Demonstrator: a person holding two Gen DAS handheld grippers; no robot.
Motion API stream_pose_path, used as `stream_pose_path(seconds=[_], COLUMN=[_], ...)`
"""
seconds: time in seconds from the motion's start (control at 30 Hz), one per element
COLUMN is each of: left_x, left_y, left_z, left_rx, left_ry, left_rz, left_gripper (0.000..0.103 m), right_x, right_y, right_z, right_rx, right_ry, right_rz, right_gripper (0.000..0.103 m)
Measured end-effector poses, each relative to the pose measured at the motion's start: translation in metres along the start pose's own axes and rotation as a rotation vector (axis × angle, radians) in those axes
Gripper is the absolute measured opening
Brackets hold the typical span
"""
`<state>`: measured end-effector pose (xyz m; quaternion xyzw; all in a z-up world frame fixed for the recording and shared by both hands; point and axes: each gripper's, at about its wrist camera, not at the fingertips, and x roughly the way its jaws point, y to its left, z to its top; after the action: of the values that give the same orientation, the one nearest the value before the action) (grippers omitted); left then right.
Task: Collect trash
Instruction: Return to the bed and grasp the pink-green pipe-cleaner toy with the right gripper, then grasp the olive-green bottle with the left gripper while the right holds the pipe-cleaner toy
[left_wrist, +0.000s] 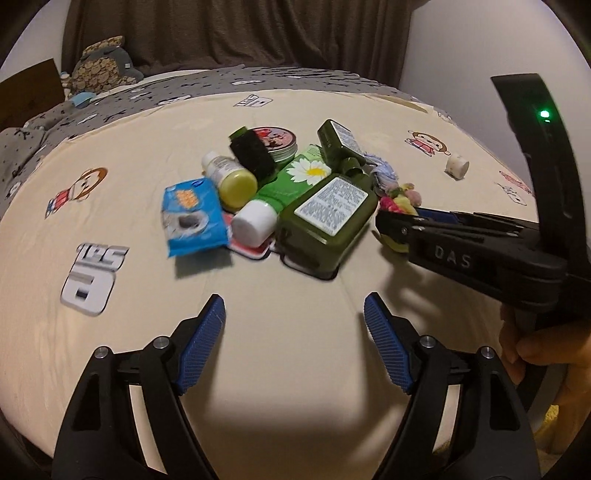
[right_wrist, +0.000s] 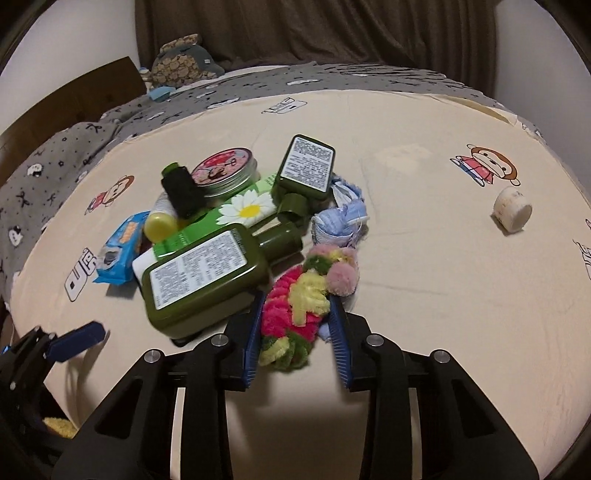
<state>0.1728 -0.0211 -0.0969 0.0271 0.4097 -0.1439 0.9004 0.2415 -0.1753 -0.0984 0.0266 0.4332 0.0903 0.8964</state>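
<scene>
the near end of the fuzzy pink, yellow and green pom-pom bundle (right_wrist: 301, 314) was hidden between the right gripper (right_wrist: 297, 332) pads, which pressed on it from both sides. it lay at the near right of the pile on the cream bedsheet (right_wrist: 424, 277), touching a large olive bottle (right_wrist: 207, 280). the blue wrapper (left_wrist: 194, 216) print was blurred. the left gripper (left_wrist: 293, 334) stood wide apart, nothing between its pads, near the pile. a small white jar (right_wrist: 512, 210) lay well apart, far right.

Cream cartoon bedsheet (left_wrist: 280, 350), brown curtain (left_wrist: 236, 33), white wall (left_wrist: 461, 44)
</scene>
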Motion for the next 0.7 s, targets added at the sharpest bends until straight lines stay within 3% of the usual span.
stream_pose_path(seconds=[0.27,0.37,0.57,0.63,0.7], left_x=[0.028,0.039,0.055,0.059,0.059], left_y=[-0.011,-0.016,-0.021,-0.022,-0.023], left_z=[0.019,0.027,0.044,0.048,0.049], left_rx=[0.06,0.077,0.083,0.084,0.085], left_ry=[0.006,0.008,0.013,0.016,0.017], left_rz=[0.01,0.011,0.002,-0.002,-0.001], left_gripper=[0.076,0.081,0.082,0.081,0.072], right_x=[-0.046,-0.055,-0.061,-0.062,-0.064], right_y=[-0.018,-0.03,-0.046,-0.049,-0.05], right_z=[0.001,-0.004,-0.015,-0.018,-0.021], right_rx=[-0.008,-0.006,0.02,0.026,0.031], right_ry=[-0.069,-0.071,-0.063,-0.061,-0.062], right_rz=[0.034,0.024,0.011,0.01,0.01], right_gripper=[0.03,0.03,0.03,0.03,0.03])
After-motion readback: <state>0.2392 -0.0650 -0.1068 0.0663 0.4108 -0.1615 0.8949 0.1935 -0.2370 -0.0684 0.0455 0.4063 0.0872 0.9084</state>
